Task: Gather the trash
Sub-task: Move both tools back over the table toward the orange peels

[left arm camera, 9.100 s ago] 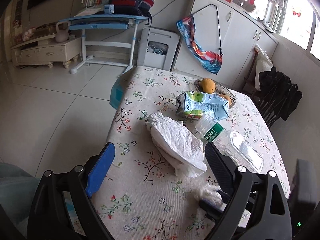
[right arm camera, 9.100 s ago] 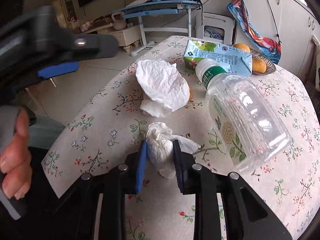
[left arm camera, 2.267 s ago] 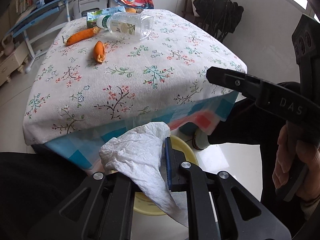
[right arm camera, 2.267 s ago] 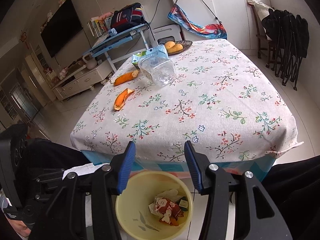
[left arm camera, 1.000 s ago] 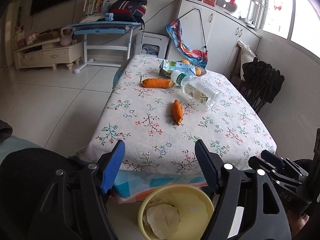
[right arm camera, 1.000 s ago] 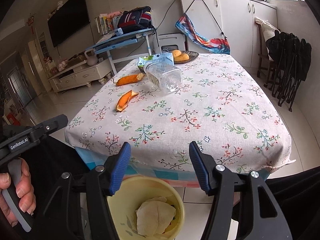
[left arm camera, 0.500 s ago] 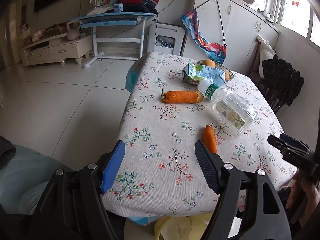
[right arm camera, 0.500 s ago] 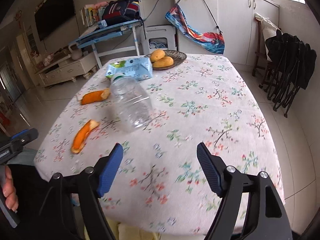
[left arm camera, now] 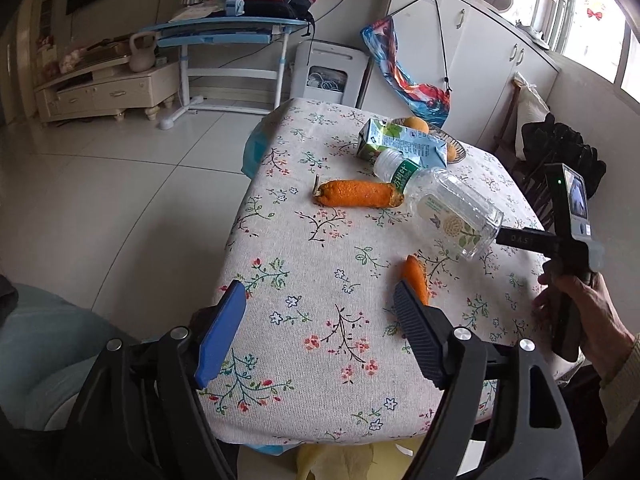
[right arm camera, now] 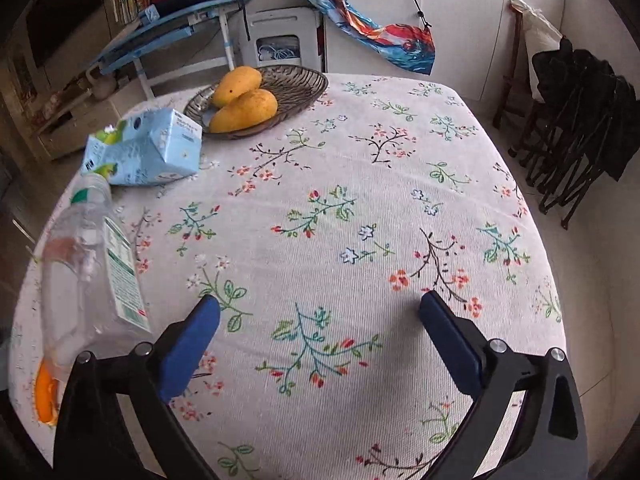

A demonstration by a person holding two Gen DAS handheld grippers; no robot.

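Note:
Two orange peels lie on the flowered tablecloth: a long one (left arm camera: 356, 194) mid-table and a smaller one (left arm camera: 416, 280) just beyond my right finger in the left wrist view. An empty clear plastic bottle (left arm camera: 444, 204) lies on its side beside them; it shows in the right wrist view (right arm camera: 88, 272) at the left. A flattened drink carton (left arm camera: 400, 146) lies behind it, also seen in the right wrist view (right arm camera: 152, 148). My left gripper (left arm camera: 320, 316) is open and empty over the near table edge. My right gripper (right arm camera: 320, 320) is open and empty over bare cloth.
A wicker tray (right arm camera: 296, 88) with mangoes (right arm camera: 244, 110) stands at the far side of the table. The yellow bin's rim (left arm camera: 340, 460) shows below the near table edge. Black folding chairs (right arm camera: 580, 120) stand to the right, a blue desk (left arm camera: 224, 32) beyond.
Both grippers have risen from above the yellow bin to above the table and moved forward. The tissues are out of the jaws and lie in the bin.

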